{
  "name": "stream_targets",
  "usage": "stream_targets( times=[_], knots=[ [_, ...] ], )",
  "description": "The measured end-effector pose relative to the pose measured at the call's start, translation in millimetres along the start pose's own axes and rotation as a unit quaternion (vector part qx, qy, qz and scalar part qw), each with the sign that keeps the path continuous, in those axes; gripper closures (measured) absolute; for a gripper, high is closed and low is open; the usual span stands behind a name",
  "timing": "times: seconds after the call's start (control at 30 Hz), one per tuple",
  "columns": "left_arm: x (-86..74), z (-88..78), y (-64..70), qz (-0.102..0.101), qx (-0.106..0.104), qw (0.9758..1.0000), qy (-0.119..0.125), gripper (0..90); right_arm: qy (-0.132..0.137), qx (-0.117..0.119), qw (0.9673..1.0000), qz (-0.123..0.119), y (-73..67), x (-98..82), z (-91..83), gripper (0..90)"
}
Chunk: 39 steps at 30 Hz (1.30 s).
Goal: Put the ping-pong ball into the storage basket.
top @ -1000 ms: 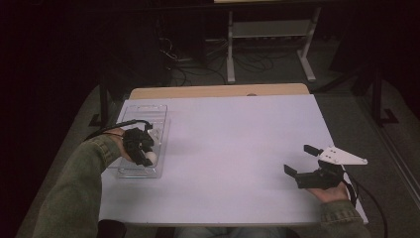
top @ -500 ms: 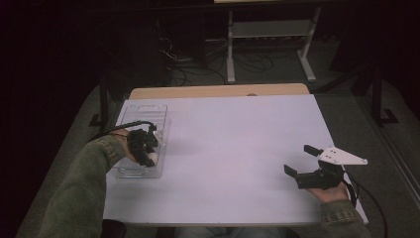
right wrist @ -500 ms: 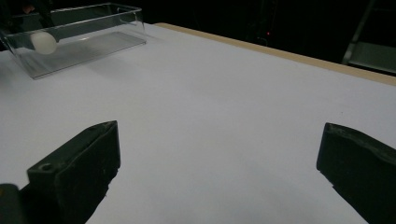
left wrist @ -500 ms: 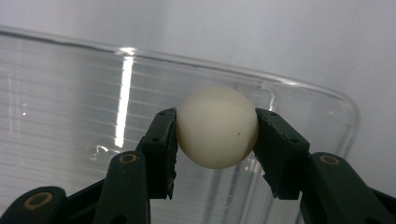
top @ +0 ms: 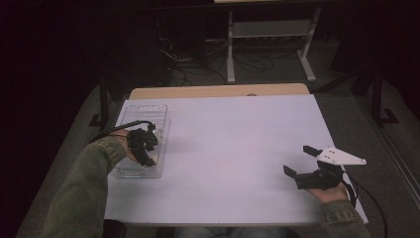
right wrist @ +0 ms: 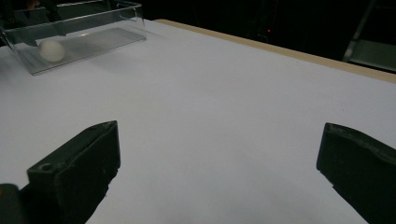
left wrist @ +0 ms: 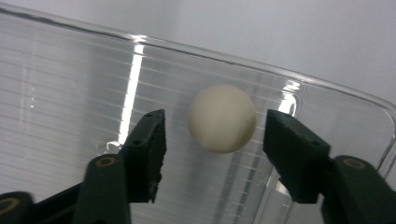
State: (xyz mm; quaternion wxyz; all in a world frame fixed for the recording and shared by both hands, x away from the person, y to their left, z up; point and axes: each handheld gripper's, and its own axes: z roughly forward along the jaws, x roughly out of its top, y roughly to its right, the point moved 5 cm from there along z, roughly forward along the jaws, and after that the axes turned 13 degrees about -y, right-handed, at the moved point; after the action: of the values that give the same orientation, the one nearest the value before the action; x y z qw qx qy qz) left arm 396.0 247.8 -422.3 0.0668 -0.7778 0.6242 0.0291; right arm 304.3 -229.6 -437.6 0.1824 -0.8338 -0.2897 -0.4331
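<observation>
A clear plastic tray (top: 144, 113) lies at the table's left side. My left gripper (top: 144, 147) reaches down into it, held by a hand in a green sleeve. In the left gripper view a white ball (left wrist: 222, 118) rests on the tray floor (left wrist: 60, 93) between the jaws of my left gripper (left wrist: 212, 140), which is open with a gap on each side of the ball. My right gripper (top: 302, 161) stays open over the table's right front, holding nothing. The right gripper view shows its own wide-apart jaws (right wrist: 219, 154), with the tray (right wrist: 93, 21) and ball (right wrist: 51, 50) far off at upper left.
The white table top (top: 237, 148) has a wooden strip (top: 218, 91) along its far edge. Beyond it, on the dark floor, stand a metal stand (top: 270, 29) and cables (top: 183, 59). A cable (top: 111, 131) trails from the left gripper.
My left gripper has shifted slightly within the tray and now covers the ball in the high view. The right gripper has not moved.
</observation>
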Motion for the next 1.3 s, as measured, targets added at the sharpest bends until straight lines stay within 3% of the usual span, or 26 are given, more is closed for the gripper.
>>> stream_targets(
  times=[0.17,0.23,0.43,0.53,0.6,0.9,1.0,1.3],
  knots=[
    [-1.9,-5.9,-1.6,-0.021,0.005,0.9997,0.012,28.9,0.000,0.000,1.0000,0.000,-0.4,0.1,-0.1,0.0],
    [-3.1,-5.3,-2.2,-0.028,0.013,0.9995,0.004,19.7,0.000,-0.001,1.0000,-0.001,-0.7,0.3,-0.1,0.0],
    [-4.4,-9.4,-4.2,-0.046,0.034,0.9983,0.008,9.2,0.000,-0.001,1.0000,-0.002,-1.2,0.8,-0.1,0.0],
    [-5.0,-11.0,-7.3,-0.069,0.041,0.9968,0.008,0.0,0.001,-0.001,1.0000,-0.003,-1.2,0.9,-0.5,0.0],
    [-6.4,-13.4,-8.7,-0.082,0.041,0.9957,0.015,0.0,0.000,-0.001,1.0000,-0.003,-1.2,0.8,-0.7,0.0],
    [-11.6,-27.2,-8.1,-0.095,0.051,0.9929,0.050,0.0,0.001,-0.001,1.0000,-0.001,-0.8,1.1,-1.6,0.0],
    [-13.4,-31.4,-8.0,-0.109,0.050,0.9906,0.067,0.0,0.001,-0.001,1.0000,-0.002,-0.9,1.2,-1.3,0.0],
    [-15.7,-45.3,-5.9,-0.120,0.058,0.9857,0.102,0.0,0.002,-0.001,1.0000,-0.001,-0.8,1.3,-2.1,0.0]
  ],
)
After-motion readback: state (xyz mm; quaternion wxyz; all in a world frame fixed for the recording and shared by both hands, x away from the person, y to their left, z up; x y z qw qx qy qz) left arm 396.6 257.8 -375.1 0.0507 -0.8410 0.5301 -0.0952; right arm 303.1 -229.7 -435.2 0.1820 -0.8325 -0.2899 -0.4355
